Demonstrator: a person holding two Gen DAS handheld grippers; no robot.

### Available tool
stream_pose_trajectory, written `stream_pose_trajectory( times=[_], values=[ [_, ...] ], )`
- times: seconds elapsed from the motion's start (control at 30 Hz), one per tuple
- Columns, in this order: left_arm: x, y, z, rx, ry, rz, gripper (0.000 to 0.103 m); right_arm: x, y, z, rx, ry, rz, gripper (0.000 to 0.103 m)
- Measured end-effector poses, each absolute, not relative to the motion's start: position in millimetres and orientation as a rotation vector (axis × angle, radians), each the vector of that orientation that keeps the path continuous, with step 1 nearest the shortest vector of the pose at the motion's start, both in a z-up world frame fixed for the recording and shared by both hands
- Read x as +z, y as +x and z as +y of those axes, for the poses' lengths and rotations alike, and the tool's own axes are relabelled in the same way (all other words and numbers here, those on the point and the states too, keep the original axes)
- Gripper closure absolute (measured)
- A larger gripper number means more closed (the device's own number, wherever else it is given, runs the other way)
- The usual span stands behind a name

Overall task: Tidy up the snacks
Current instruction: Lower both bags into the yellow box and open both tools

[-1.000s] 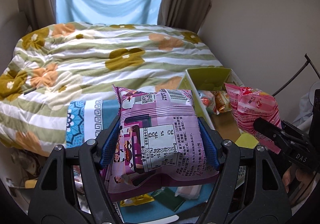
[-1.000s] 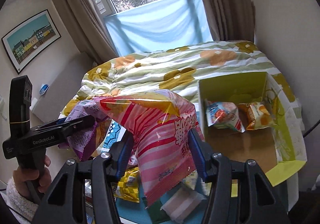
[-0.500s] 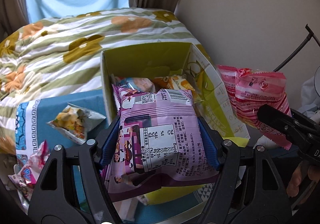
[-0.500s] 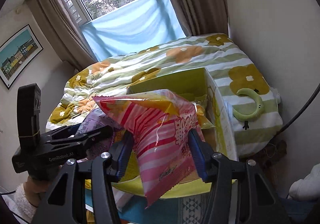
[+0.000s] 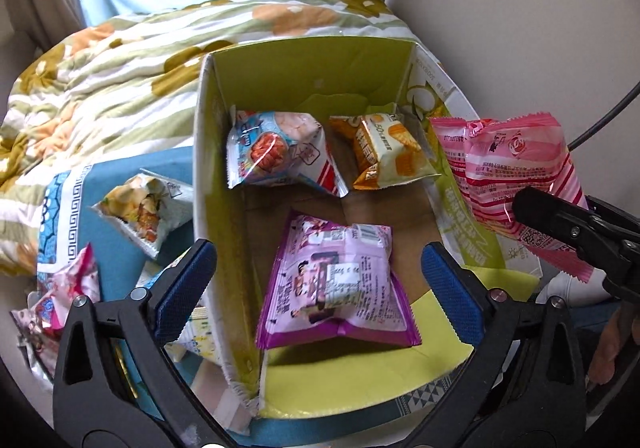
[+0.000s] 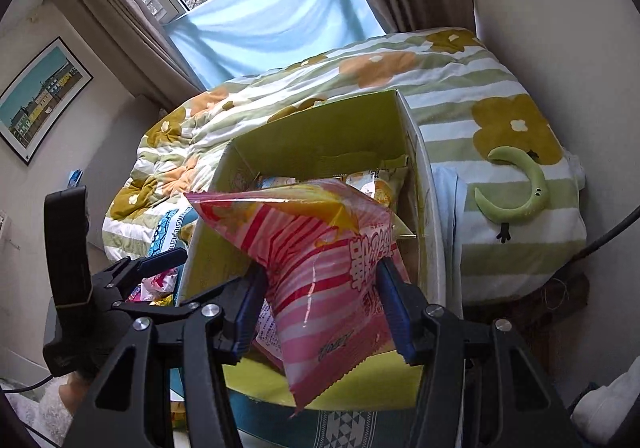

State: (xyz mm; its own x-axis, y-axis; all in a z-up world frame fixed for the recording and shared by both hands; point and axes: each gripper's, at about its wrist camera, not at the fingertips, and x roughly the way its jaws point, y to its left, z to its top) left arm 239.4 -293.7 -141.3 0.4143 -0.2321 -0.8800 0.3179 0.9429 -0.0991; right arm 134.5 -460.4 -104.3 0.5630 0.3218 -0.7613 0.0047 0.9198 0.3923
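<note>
Left gripper [image 5: 318,284] has just been opening, and its jaws now stand wide over the box [image 5: 308,76], blue pads clear on both sides with nothing pressed between them. The purple snack pack [image 5: 336,284] lies between those pads but apart from them, down on the brown floor of the box toward its near end. At 12 o'clock from it sits a blue-and-red pack [image 5: 276,152], and at 1 o'clock an orange pack [image 5: 384,152], both against the far wall. Out at 9 o'clock, outside the box on the blue cloth [image 5: 116,184], lies a yellow-patterned pack [image 5: 144,208].

Right gripper [image 6: 318,312] is clamped on the pink striped bag [image 6: 320,272], pads pinching its lower half, the bag held above the near right part of the box. A green crescent toy [image 6: 516,188] lies on the floral quilt [image 6: 460,88] at 2 o'clock.
</note>
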Motion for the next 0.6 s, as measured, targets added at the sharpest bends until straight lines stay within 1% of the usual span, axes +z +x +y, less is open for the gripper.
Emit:
stream_pose_trajectory(
  times=[0.33, 0.6],
  values=[
    [-127.6, 213.7, -253.9, -0.292, 0.087, 1.059, 0.002, -116.7, 132.3, -445.3, 0.190, 0.376, 1.007, 0.051],
    [-127.1, 214.3, -244.0, -0.279, 0.060, 1.045, 0.002, -127.4, 151.8, -435.3, 0.163, 0.356, 1.042, 0.050]
  ],
)
